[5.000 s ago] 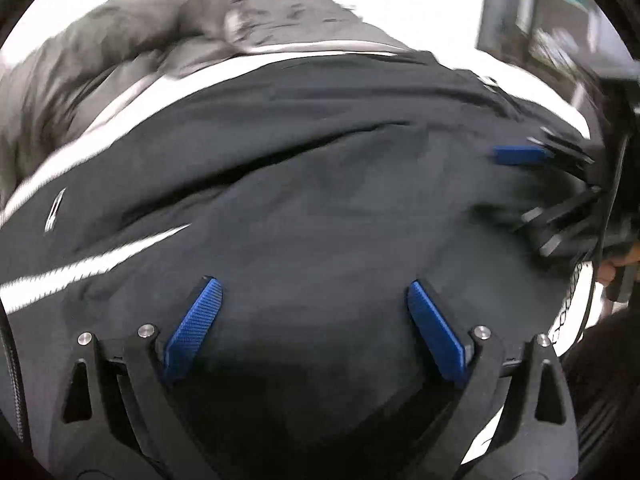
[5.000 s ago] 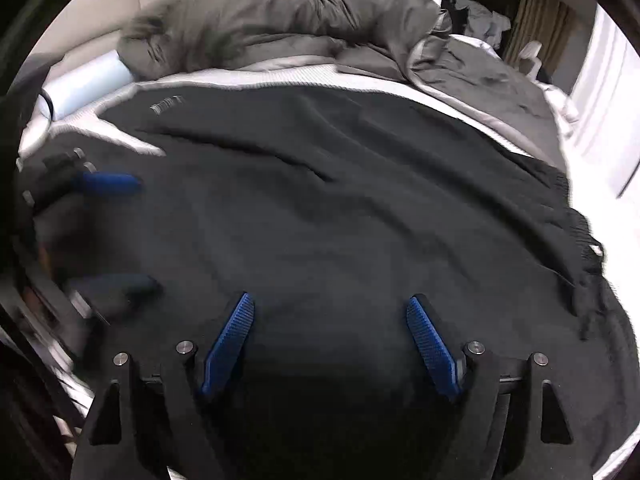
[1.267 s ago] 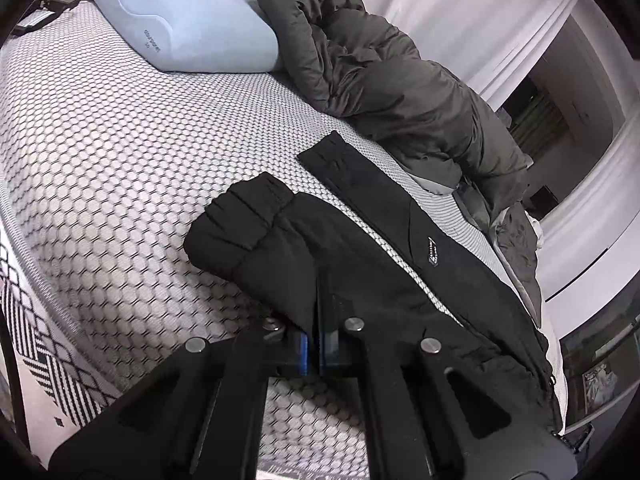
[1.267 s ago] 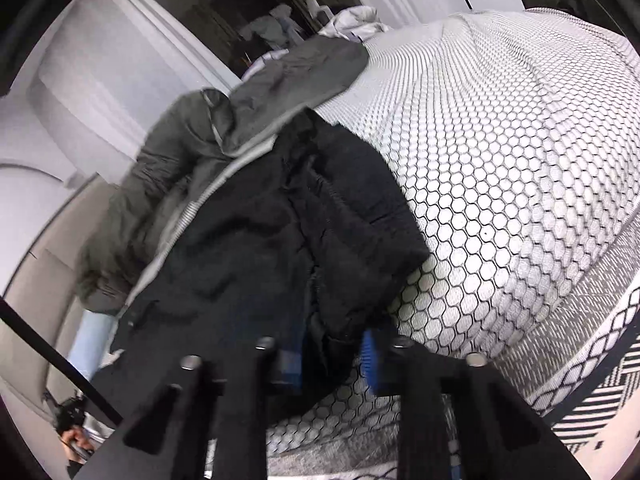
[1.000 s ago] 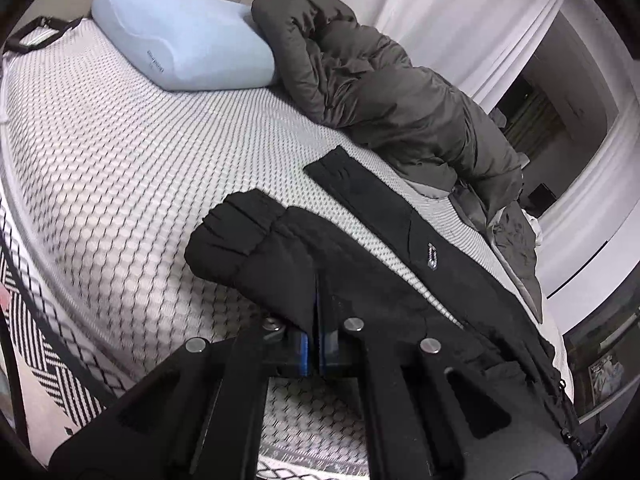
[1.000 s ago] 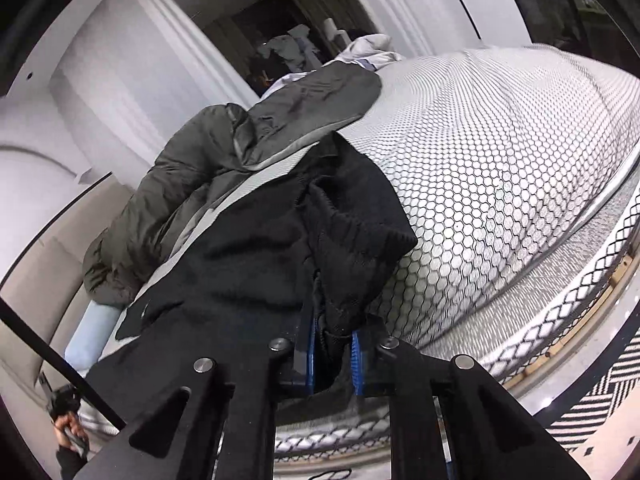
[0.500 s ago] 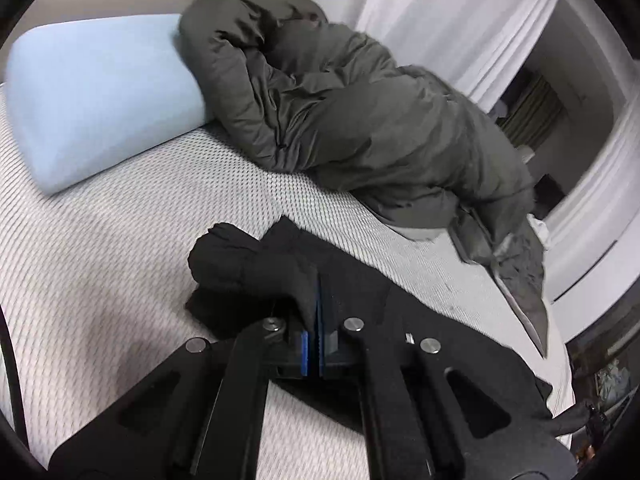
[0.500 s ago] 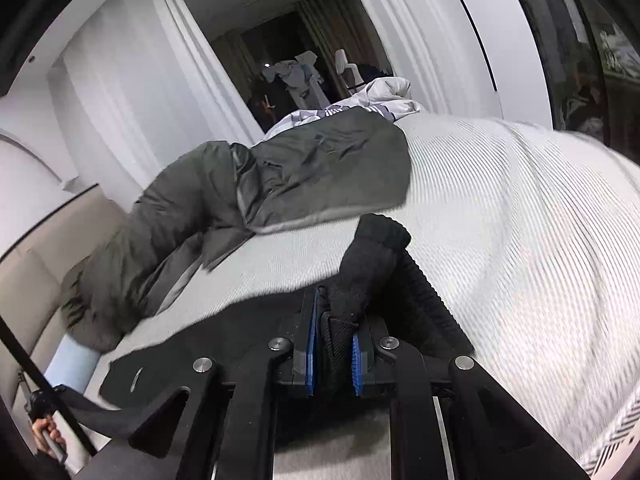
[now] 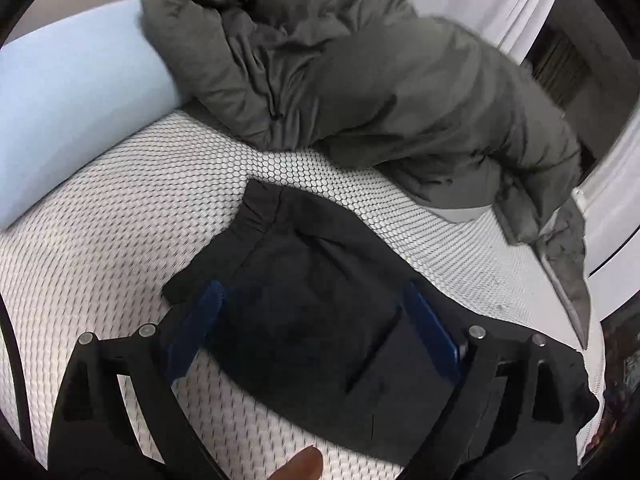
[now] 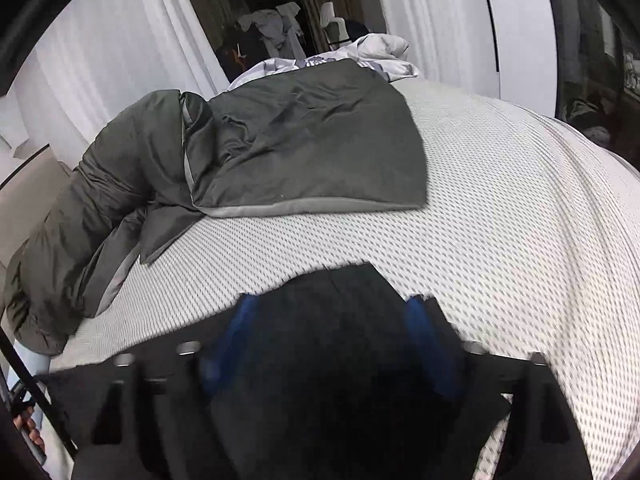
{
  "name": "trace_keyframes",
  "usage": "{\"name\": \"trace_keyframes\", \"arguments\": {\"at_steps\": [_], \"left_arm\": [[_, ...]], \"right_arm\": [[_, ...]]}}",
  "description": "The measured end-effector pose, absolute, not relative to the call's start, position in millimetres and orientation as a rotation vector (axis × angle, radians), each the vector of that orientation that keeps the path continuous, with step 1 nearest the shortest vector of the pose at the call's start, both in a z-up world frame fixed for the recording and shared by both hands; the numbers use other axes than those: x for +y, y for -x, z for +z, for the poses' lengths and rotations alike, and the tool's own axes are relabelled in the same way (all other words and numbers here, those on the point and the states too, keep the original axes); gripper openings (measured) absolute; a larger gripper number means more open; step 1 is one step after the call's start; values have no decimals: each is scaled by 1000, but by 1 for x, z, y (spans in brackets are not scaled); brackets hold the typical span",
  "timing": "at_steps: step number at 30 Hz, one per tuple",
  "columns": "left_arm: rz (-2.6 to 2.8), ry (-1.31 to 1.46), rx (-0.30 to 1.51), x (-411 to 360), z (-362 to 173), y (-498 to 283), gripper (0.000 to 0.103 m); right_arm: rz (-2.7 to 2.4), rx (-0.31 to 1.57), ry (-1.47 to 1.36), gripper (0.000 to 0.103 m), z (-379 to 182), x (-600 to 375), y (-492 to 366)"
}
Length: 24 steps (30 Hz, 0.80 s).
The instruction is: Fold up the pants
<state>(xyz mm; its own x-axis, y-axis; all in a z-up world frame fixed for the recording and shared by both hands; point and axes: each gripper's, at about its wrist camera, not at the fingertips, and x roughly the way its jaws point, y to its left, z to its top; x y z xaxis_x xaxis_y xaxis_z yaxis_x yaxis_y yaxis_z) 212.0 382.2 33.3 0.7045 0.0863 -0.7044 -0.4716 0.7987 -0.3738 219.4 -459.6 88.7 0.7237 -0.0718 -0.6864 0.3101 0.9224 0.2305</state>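
On the honeycomb mattress (image 9: 120, 216) we saw black pants (image 9: 312, 300); left gripper (image 9: 316, 328) and right gripper (image 10: 332, 344) had just spread, gripping nothing.

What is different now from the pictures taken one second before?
Both tools carried the black pants forward across the bed, folding them. The left tool and right tool have just been opening and have let go; the cloth lies loose between them. The gray duvet and blue pillow stayed put.
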Motion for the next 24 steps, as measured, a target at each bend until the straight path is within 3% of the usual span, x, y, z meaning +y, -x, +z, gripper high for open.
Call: {"name": "trace_keyframes", "arguments": {"at_steps": [9, 15, 19, 21, 22, 23, 24], "left_arm": [[222, 779, 684, 358, 12, -106, 90], [189, 927, 761, 353, -45, -117, 79], [201, 893, 722, 357, -47, -136, 76], [248, 906, 696, 361, -51, -141, 48], [278, 914, 696, 363, -55, -141, 19], [310, 928, 696, 365, -59, -137, 9], [317, 952, 679, 368, -61, -134, 6]], "right_arm": [[-84, 707, -606, 92, 42, -452, -106], [-43, 772, -614, 92, 23, -442, -98], [-39, 789, -645, 92, 16, -445, -103], [-50, 793, -665, 92, 13, -448, -107], [-51, 795, -676, 92, 12, -451, -107], [-51, 795, -682, 92, 11, -452, -108], [-57, 795, -684, 92, 11, -454, -107]]}}
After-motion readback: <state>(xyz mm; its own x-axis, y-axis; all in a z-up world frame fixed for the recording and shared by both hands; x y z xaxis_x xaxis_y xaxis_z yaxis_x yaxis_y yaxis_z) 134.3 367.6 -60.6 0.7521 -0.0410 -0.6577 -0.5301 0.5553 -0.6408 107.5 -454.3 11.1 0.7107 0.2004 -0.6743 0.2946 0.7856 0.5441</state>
